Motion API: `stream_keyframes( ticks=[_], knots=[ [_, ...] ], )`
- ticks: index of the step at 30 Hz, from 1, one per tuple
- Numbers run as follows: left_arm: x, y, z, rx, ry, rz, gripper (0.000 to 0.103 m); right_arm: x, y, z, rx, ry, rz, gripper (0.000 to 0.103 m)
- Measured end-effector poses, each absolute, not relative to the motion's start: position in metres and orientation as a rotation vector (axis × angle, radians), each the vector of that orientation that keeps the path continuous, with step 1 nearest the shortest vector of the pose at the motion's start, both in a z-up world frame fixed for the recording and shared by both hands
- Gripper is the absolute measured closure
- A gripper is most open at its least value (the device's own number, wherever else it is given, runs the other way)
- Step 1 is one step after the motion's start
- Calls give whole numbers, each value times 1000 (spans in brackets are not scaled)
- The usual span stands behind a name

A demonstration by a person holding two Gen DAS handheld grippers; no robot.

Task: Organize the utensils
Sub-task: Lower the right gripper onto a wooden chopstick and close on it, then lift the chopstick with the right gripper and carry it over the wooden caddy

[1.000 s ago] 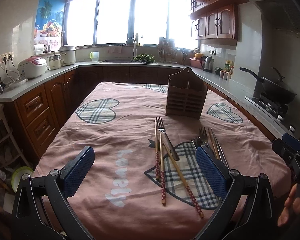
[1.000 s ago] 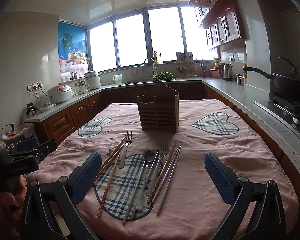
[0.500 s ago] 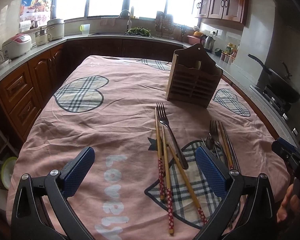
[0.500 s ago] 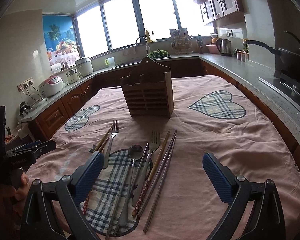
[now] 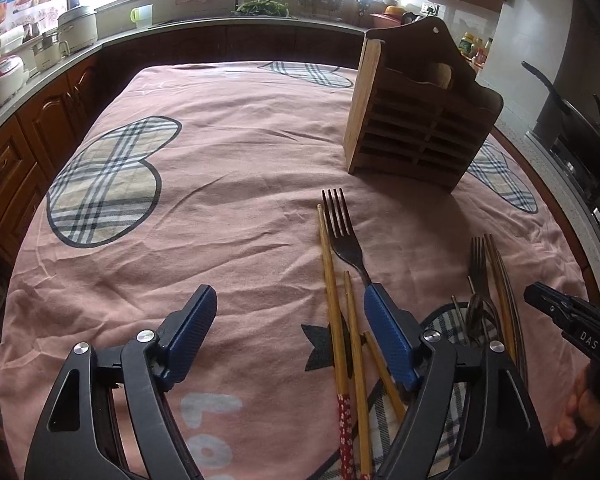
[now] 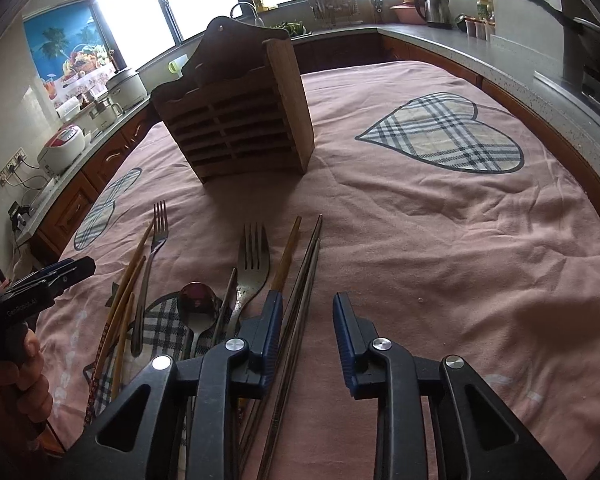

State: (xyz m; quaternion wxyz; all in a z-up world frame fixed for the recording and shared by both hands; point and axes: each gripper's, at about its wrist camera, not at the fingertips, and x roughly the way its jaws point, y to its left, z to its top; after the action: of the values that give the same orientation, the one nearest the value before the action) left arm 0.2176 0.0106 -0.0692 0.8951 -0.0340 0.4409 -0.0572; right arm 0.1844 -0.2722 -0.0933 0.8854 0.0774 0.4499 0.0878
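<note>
— While both grippers hang low over the pink cloth (image 6: pixel 440 240), which piece would you take first?

— Probably the metal chopsticks (image 6: pixel 300 300). In the right wrist view they run up the middle of the frame, and the right gripper (image 6: pixel 306 344) has its fingers apart with the pair lying between them, close to the left pad.

— How will they handle?

— My guess: thin, stiff, smooth steel, light but slippery, and lying flat on soft cloth, so the pads may push fabric before they catch metal. I'd pinch both sticks together near mid-length and squeeze firmly.

— And the left side?

— The left gripper (image 5: pixel 288 340) is also spread wide, holding nothing. In its view the wooden chopsticks (image 5: pixel 334 292) and a fork (image 5: pixel 342 228) lie lower centre, just left of its right pad. Wood should grip better than steel; the fork is heavier at the head, so hold it on the handle near the neck.

— Where does it all go?

— Into the wooden holder (image 5: pixel 416 120), standing upright at upper right of the left view, well apart from the pile. A spoon (image 6: pixel 196 304) and second fork (image 6: pixel 252 264) wait at lower left of the right view.
</note>
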Motion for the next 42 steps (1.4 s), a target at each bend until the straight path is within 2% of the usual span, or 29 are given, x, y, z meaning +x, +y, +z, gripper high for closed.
stream_keyframes(
  ticks=[5, 12, 20, 22, 24, 26, 32, 42],
  knots=[
    [245, 5, -77, -44, 951, -126, 34, 197, -269, -107, 153, 992, 179, 87],
    [272, -5, -90, -6, 1005, -153, 57, 211, -268, -110, 125, 1010, 164, 93],
    [291, -21, -95, 58, 1012, -189, 60, 240, -267, -113, 117, 1039, 162, 96],
    [290, -23, -95, 69, 1006, -211, 69, 246, -267, -113, 110, 1041, 166, 96],
    [288, -25, -94, 70, 1003, -238, 86, 249, -266, -114, 110, 1037, 171, 96],
    [285, -26, -93, 85, 1000, -229, 94, 248, -268, -114, 121, 1033, 180, 96],
    [272, -10, -81, 33, 989, -237, 98, 242, -275, -108, 192, 1018, 216, 98],
    [231, 16, -20, -64, 870, -258, 98, 222, -275, -59, 205, 903, 265, 99]
  ],
)
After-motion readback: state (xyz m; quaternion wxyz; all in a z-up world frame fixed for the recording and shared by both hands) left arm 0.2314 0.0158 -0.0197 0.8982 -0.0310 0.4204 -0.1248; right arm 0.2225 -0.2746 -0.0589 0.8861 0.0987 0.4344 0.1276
